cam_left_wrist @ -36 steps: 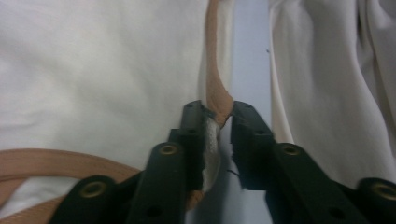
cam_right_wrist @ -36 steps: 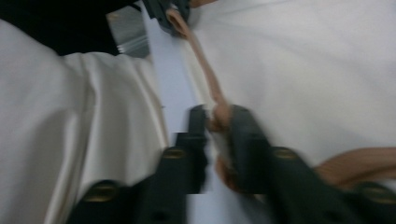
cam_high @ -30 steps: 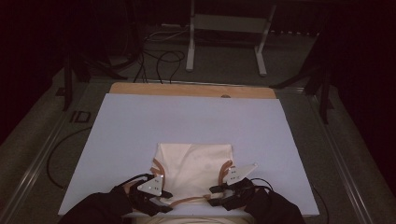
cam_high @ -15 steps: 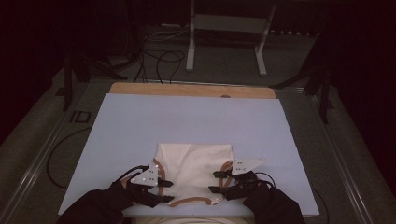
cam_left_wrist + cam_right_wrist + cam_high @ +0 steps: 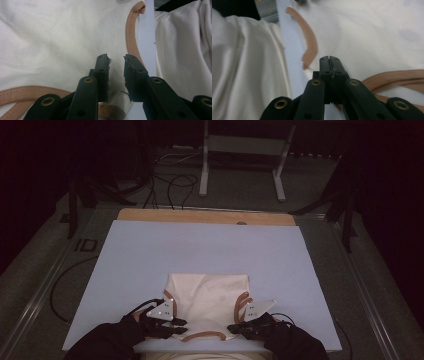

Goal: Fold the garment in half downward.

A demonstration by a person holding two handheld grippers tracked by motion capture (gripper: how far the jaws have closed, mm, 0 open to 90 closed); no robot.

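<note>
A cream sleeveless garment (image 5: 210, 302) with tan trim lies flat on the pale blue board (image 5: 150, 255), its neckline at the near edge. My left gripper (image 5: 180, 326) sits at the garment's near left shoulder. Its jaws (image 5: 116, 58) have just been closing and still stand a little apart, with the cream cloth (image 5: 50, 37) and a tan strap (image 5: 131, 32) between and under them. My right gripper (image 5: 234, 327) is at the near right shoulder. Its jaws (image 5: 329, 58) have just closed together, pinching the garment's edge (image 5: 374, 35) beside the tan trim (image 5: 309, 40).
A wooden strip (image 5: 200, 216) borders the board's far edge. Beyond it stand a metal frame (image 5: 245, 150) and loose cables (image 5: 170, 182) on the floor. The person's cream clothing (image 5: 180, 50) (image 5: 242, 62) hangs just off the board's near edge.
Both hands have stayed at the garment's near shoulders. The grippers have shifted only slightly over the straps, and the garment lies as before.
</note>
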